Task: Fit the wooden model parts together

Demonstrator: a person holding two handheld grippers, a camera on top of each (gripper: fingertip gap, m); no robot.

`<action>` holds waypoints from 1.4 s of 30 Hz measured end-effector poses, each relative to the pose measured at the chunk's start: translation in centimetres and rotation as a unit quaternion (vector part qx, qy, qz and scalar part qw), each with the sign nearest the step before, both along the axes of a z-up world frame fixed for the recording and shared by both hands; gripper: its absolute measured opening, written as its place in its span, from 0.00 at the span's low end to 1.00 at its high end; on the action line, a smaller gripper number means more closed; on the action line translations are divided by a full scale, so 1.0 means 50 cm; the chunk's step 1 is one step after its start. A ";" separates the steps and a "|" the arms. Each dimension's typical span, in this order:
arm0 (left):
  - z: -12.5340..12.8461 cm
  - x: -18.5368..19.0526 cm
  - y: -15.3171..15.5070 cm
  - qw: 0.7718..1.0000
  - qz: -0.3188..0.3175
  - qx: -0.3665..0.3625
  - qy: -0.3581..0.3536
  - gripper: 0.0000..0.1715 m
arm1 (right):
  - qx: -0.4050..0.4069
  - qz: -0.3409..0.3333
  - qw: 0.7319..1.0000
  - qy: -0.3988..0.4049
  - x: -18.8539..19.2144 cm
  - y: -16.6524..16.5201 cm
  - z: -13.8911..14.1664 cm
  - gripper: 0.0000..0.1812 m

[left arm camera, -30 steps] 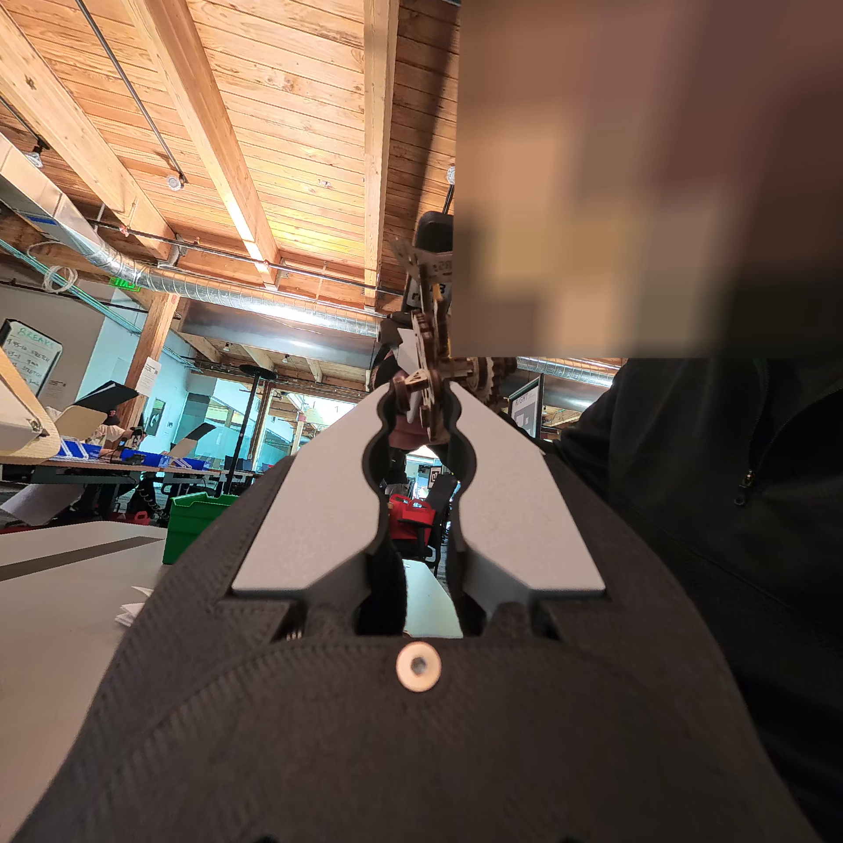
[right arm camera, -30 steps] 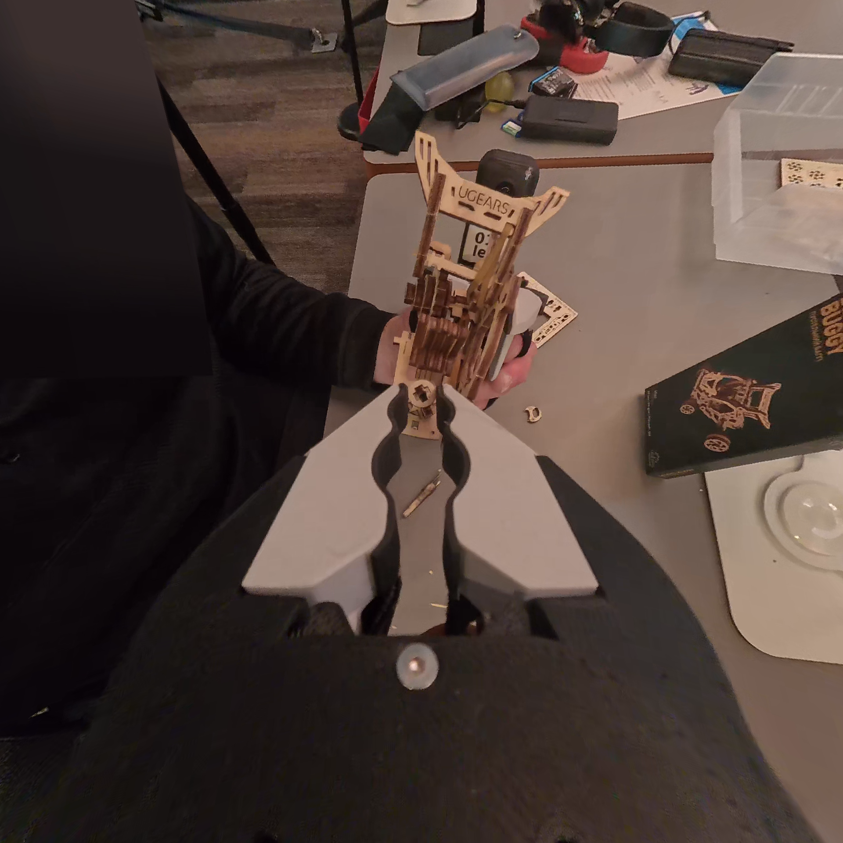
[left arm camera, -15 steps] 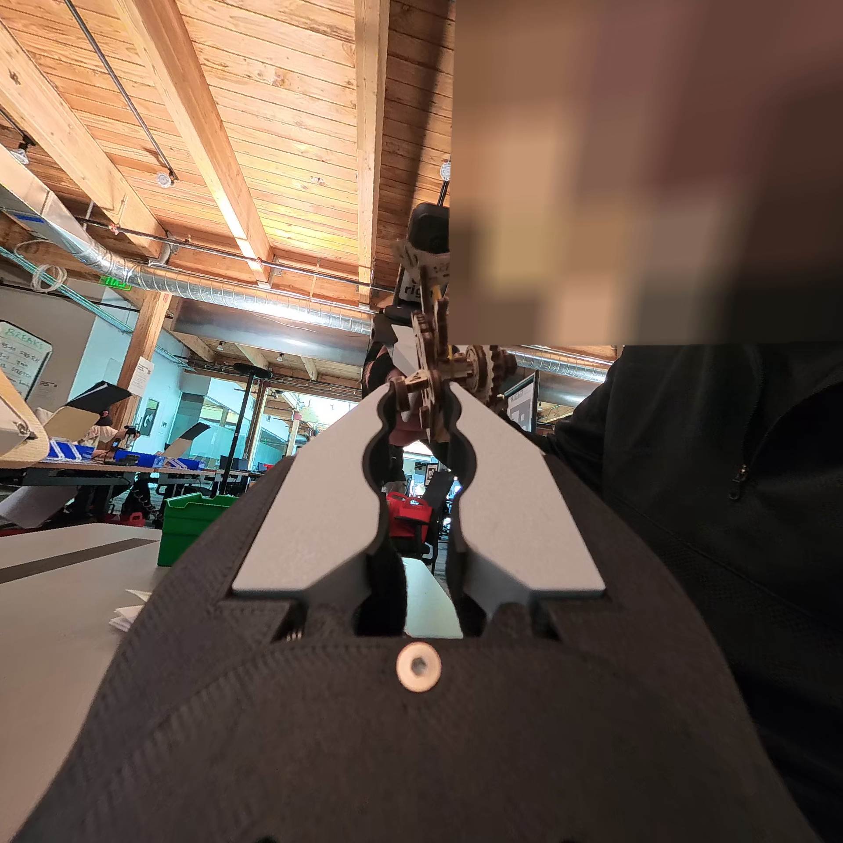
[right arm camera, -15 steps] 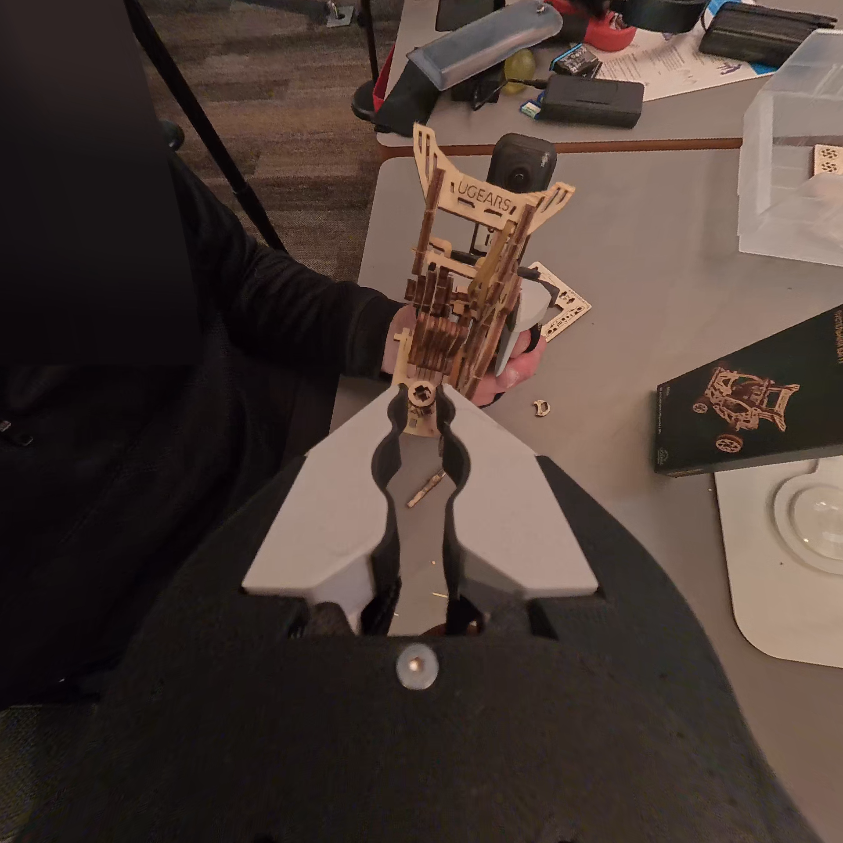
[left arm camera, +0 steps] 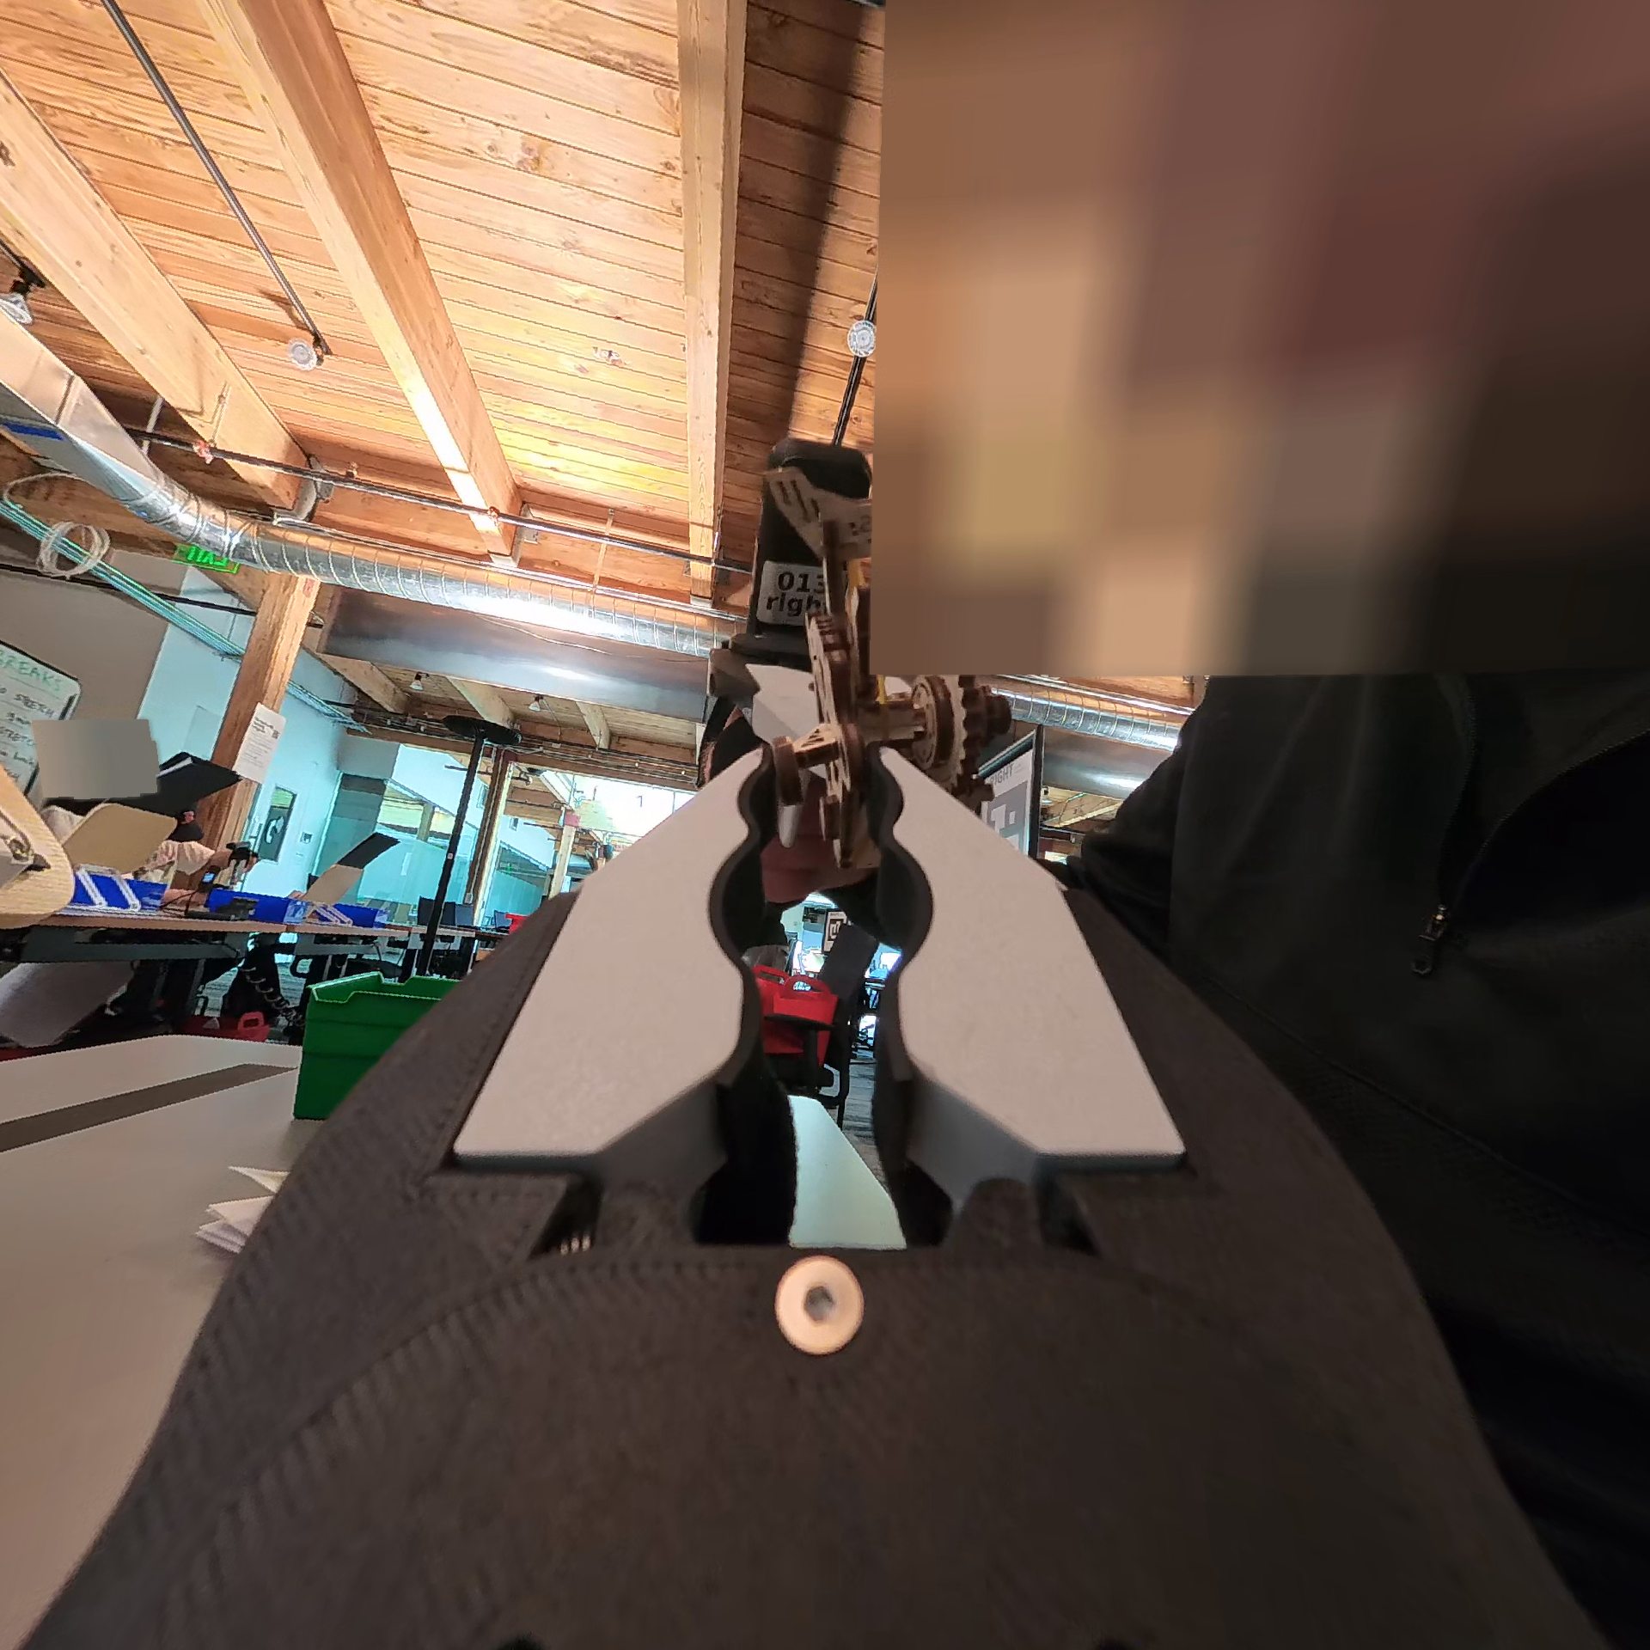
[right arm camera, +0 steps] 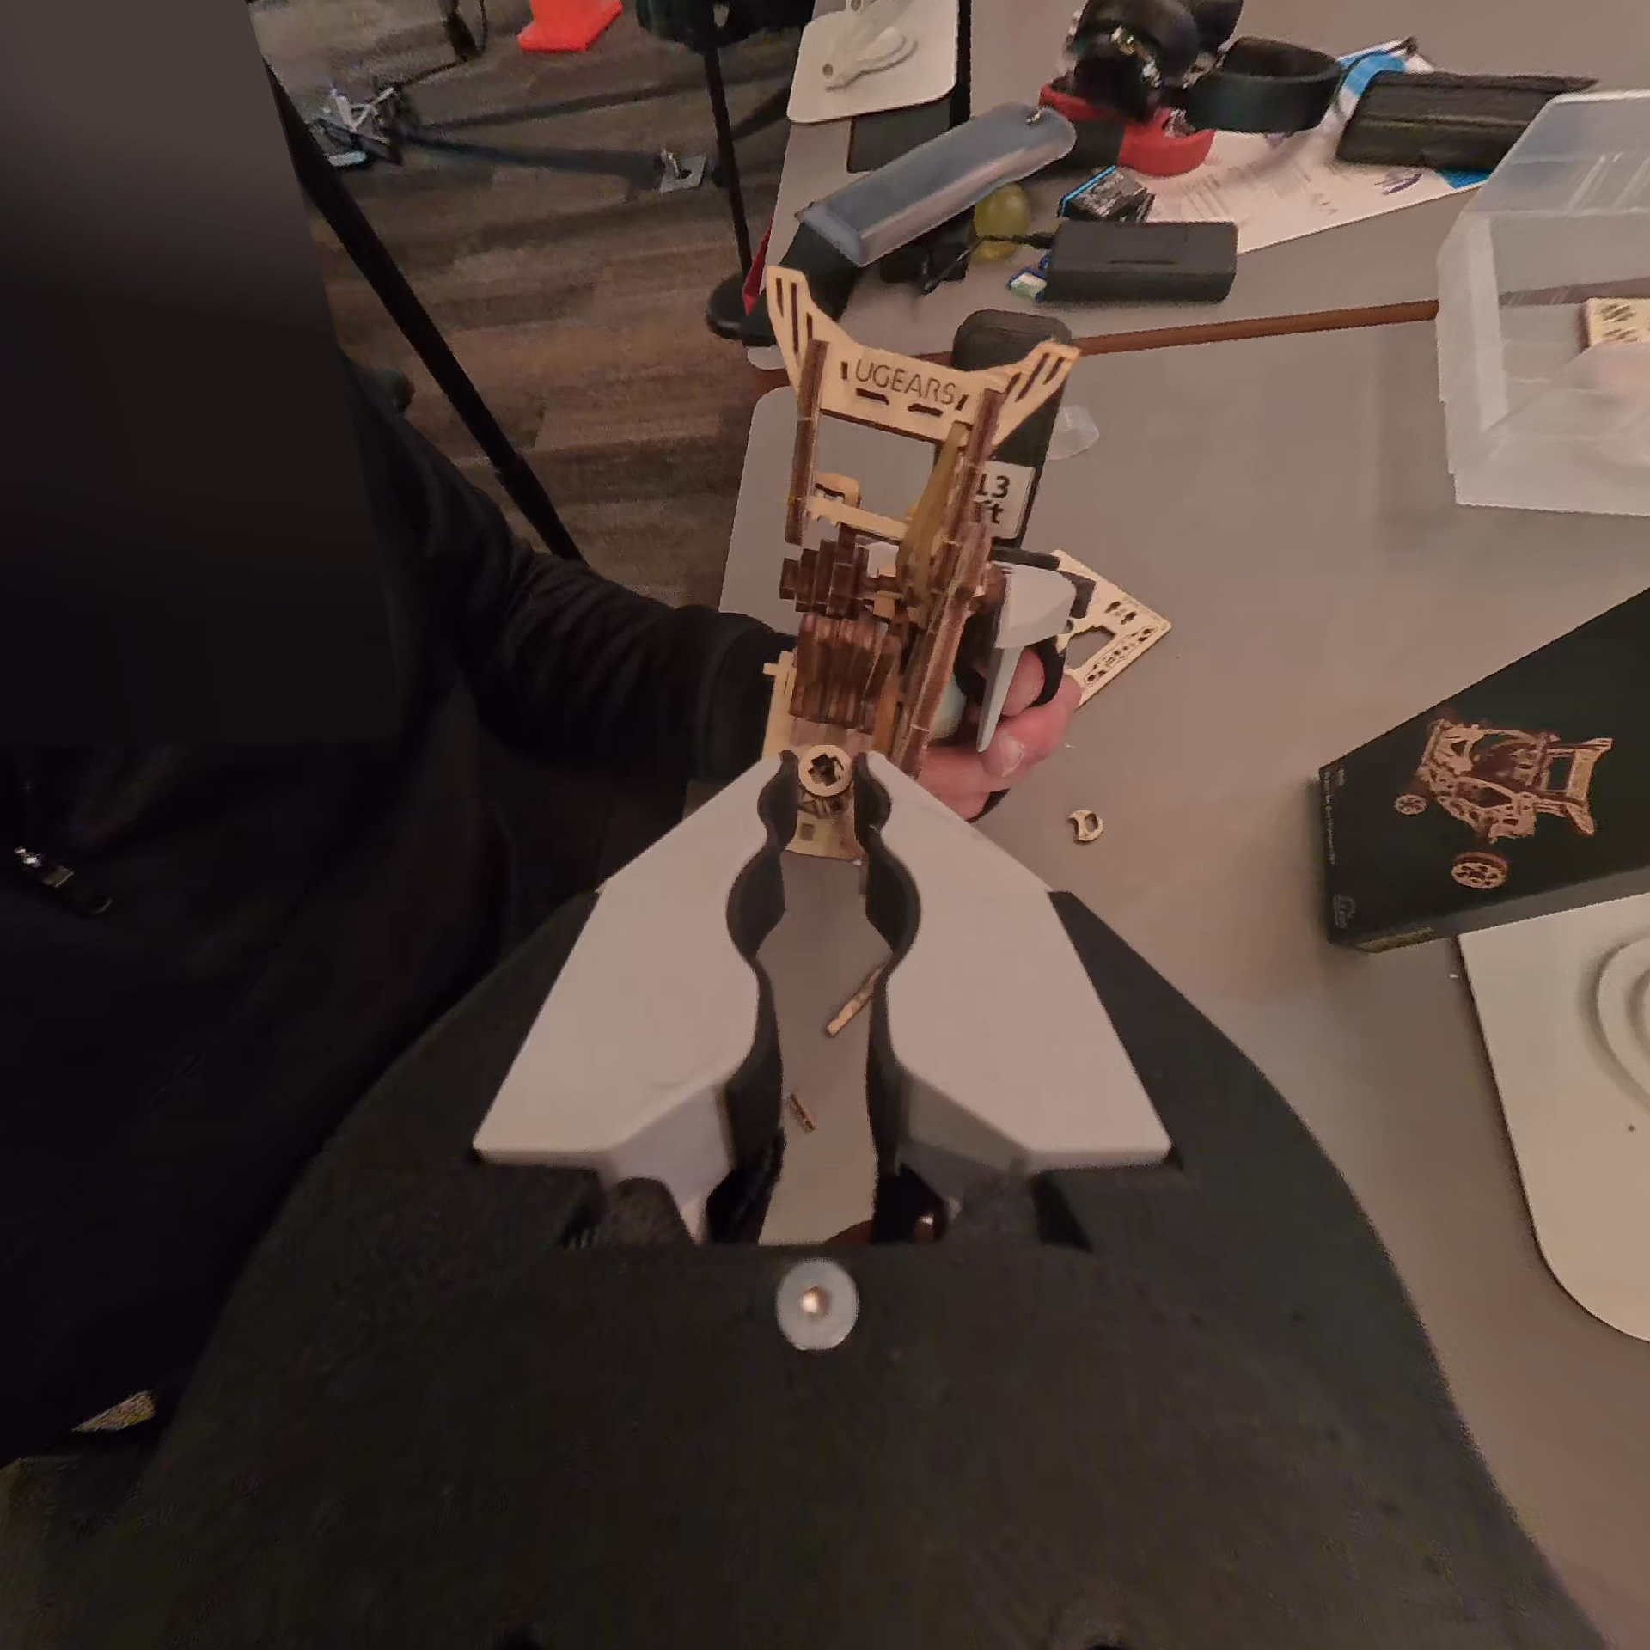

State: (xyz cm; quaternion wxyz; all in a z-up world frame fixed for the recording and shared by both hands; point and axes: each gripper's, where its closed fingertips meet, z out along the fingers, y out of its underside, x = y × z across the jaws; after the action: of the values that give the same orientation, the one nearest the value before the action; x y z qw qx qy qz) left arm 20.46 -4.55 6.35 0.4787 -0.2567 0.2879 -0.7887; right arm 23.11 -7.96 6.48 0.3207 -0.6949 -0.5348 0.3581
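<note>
The wooden model, a tan frame with dark brown gears, is held in the air between both grippers. My right gripper is shut on a round hub at the model's near end. My left gripper is shut on a thin plate of the same model, with gears sticking out to the right. The left gripper's body and a hand show behind the model in the right wrist view. The right gripper's black body shows behind it in the left wrist view.
On the grey table lie a black kit box, a punched wooden sheet, a small loose piece, a wooden stick, a clear plastic box and a white tray. A person's dark jacket is close at right. There is about 5 cm between the tips of the two grippers. Left tips and right tips are each some 20 cm from the wooden stick.
The model has turned slightly between the grippers, so its gears show more to the right in the left wrist view. Both grippers have kept their hold on it.
</note>
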 end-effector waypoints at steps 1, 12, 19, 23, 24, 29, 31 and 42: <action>0.000 0.000 -0.001 1.000 -0.002 0.000 -0.001 0.09 | 0.003 -0.002 1.000 0.003 0.002 0.000 0.002 0.05; 0.002 0.000 -0.006 1.000 -0.007 0.005 -0.003 0.10 | -0.018 -0.004 0.999 0.026 0.000 -0.010 0.003 0.05; 0.002 0.002 -0.010 1.000 -0.010 0.009 -0.003 0.10 | -0.045 -0.017 0.997 0.060 -0.009 -0.018 -0.004 0.06; 0.004 -0.001 -0.009 1.000 -0.012 0.006 -0.007 0.10 | -0.036 -0.026 0.997 0.067 -0.007 -0.017 0.002 0.07; 0.004 -0.001 -0.009 1.000 -0.012 0.006 -0.008 0.10 | -0.034 -0.028 0.997 0.068 -0.006 -0.017 0.004 0.08; 0.004 -0.002 -0.009 1.000 -0.011 0.006 -0.009 0.09 | -0.014 -0.032 0.997 0.075 -0.002 -0.022 0.018 0.09; 0.005 -0.002 -0.009 1.000 -0.011 0.006 -0.009 0.10 | 0.006 -0.041 0.997 0.060 -0.001 -0.022 0.016 0.10; 0.005 -0.001 -0.012 1.000 -0.012 0.008 -0.008 0.10 | 0.050 -0.072 0.996 0.032 -0.007 -0.018 -0.001 0.03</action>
State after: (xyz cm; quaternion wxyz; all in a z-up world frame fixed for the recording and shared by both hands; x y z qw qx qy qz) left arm 20.40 -5.14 6.61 0.4734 -0.2430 0.2938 -0.7941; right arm 22.77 -8.89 6.44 0.3973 -0.7025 -0.4902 0.3291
